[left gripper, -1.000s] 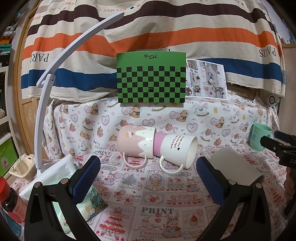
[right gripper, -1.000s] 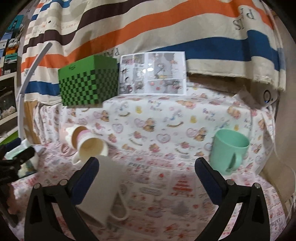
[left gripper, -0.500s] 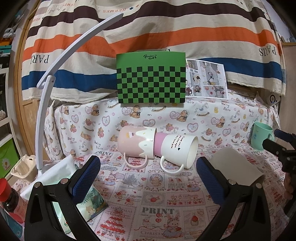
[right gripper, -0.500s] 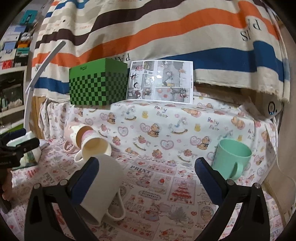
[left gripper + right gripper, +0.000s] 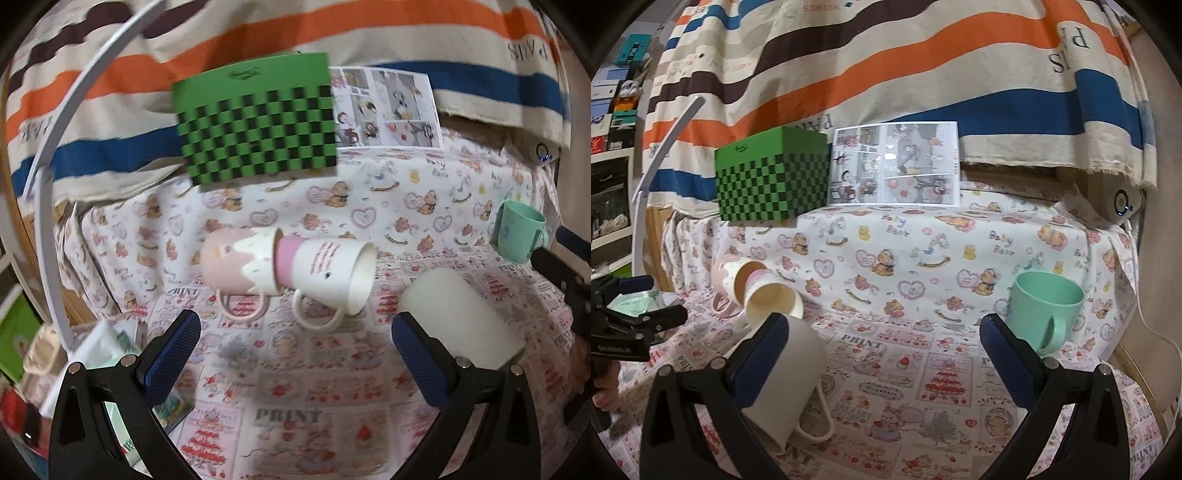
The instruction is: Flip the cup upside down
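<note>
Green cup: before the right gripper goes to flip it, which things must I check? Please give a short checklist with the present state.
1. Green cup stands upright, mouth up, ready to flip: ok.
2. Right gripper is open and holds nothing: ok.
3. Cup sits between its jaws: not ok; the cup stands farther back and off to the right.
4. White mug is apart from the right gripper: cannot tell; it lies tilted, close at the gripper's left side.
5. Left gripper is open and away from the cup: ok.
6. Cup is empty: cannot tell; its bottom is hidden.
</note>
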Demonstrator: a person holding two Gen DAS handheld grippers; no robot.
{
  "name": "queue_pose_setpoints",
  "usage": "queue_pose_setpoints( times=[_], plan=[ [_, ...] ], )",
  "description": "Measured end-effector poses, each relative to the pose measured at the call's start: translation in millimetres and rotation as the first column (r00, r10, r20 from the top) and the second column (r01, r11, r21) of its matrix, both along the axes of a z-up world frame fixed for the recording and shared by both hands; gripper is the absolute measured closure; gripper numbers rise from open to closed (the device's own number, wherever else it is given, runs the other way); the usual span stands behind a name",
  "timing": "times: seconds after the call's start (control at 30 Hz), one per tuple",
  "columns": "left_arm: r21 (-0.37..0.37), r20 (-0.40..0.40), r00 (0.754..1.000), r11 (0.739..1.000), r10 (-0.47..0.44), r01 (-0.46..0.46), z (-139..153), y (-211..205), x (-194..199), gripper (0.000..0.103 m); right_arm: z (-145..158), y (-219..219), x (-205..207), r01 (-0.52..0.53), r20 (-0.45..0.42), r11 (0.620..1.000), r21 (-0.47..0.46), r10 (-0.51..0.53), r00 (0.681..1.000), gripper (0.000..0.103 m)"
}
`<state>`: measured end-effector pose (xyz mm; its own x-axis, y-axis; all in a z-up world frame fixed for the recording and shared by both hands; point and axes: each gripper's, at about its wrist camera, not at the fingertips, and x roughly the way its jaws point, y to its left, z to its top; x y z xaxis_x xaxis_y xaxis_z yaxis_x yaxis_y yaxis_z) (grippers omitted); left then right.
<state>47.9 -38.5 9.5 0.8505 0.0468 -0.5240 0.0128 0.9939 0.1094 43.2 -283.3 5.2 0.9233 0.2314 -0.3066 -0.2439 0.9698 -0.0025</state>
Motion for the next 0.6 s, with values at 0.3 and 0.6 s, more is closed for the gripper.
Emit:
queue_pose_setpoints(
  times=[0.3, 0.6],
  plan=[
    [-0.19, -0.334, 0.941, 0.982, -0.058, -0.007, 5, -37, 57, 0.0, -1, -19, 7, 0.081, -0.034, 0.994, 0.074, -0.079, 0.996, 0.0],
    [-0.303, -0.476, 0.87, 0.953, -0.125, -0.028, -12, -68, 83, 0.0, -5, -48, 18, 0.189, -0.102, 0.963, 0.191, -0.172, 0.98, 0.0]
  ],
)
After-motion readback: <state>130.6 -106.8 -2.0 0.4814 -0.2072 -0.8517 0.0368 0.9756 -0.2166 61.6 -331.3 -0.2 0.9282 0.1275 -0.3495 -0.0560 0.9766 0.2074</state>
